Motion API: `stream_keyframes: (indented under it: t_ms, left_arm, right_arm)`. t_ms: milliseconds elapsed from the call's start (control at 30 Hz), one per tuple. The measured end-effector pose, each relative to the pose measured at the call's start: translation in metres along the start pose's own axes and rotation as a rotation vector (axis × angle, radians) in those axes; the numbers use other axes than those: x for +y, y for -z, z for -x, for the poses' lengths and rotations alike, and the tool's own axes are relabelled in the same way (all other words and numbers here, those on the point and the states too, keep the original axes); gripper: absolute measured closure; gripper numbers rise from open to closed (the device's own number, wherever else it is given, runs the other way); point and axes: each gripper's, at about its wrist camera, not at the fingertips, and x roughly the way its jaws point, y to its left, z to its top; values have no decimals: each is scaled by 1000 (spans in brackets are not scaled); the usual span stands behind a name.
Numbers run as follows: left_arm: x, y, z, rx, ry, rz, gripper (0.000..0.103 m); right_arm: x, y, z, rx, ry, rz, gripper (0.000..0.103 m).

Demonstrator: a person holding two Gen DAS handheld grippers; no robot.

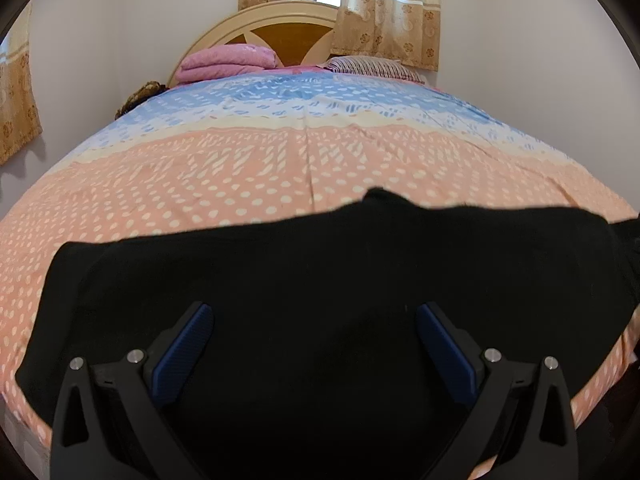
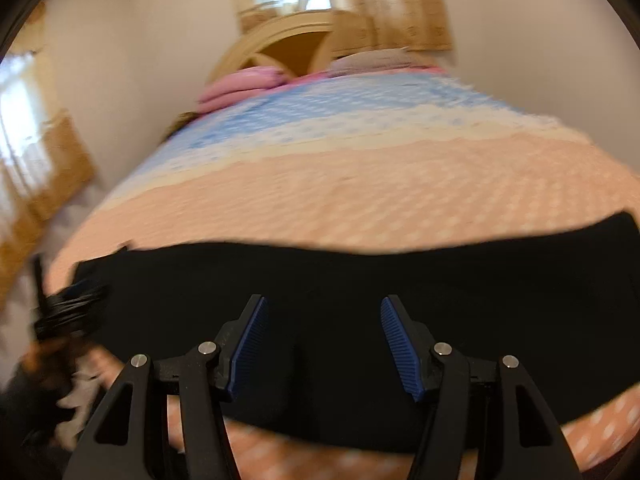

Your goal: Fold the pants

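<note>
The pants [image 1: 320,300] lie flat across the bed [image 1: 280,168], seemingly part-folded; left hand-held gripper [image 1: 314,316] and right hand-held gripper [image 2: 323,308] both gape empty above them.

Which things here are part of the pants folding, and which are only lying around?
Part of the job:
black pants
left gripper
right gripper
bedspread, the work surface

Only lying about:
folded pink blanket
striped pillow
curtains
</note>
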Motion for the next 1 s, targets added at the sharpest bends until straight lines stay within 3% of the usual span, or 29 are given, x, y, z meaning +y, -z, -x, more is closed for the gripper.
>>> stream_keyframes:
  t_ms: [67, 100, 167, 267, 367, 533, 667, 733, 833, 1000]
  left_arm:
    - [0, 4, -1, -6, 4, 0, 0]
    - [1, 6, 1, -7, 6, 8, 0]
    - [1, 5, 0, -4, 12, 18, 0]
    - [1, 0, 4, -5, -6, -7, 0]
    - [19, -8, 19, -65, -46, -4, 0]
    - [87, -14, 28, -68, -263, 35, 0]
    - [140, -8, 20, -1, -358, 105, 0]
    - [155, 0, 8, 56, -348, 139, 0]
    - [162, 8, 5, 34, -287, 211, 0]
    - [162, 11, 1, 20, -261, 246, 0]
  right_arm:
    - [7, 21, -9, 97, -20, 6, 42]
    - [10, 38, -17, 143, 25, 16, 42]
    - [20, 52, -14, 96, 68, 81, 42]
    - [34, 55, -15, 110, 134, 164, 42]
    - [31, 50, -12, 99, 114, 132, 42]
    - [27, 49, -9, 74, 105, 94, 42]
    - [39, 48, -10, 56, 106, 138, 42]
    - [47, 46, -12, 56, 87, 147, 42]
    - [61, 41, -22, 67, 80, 184, 42]
    - [93, 23, -35, 65, 43, 238, 42]
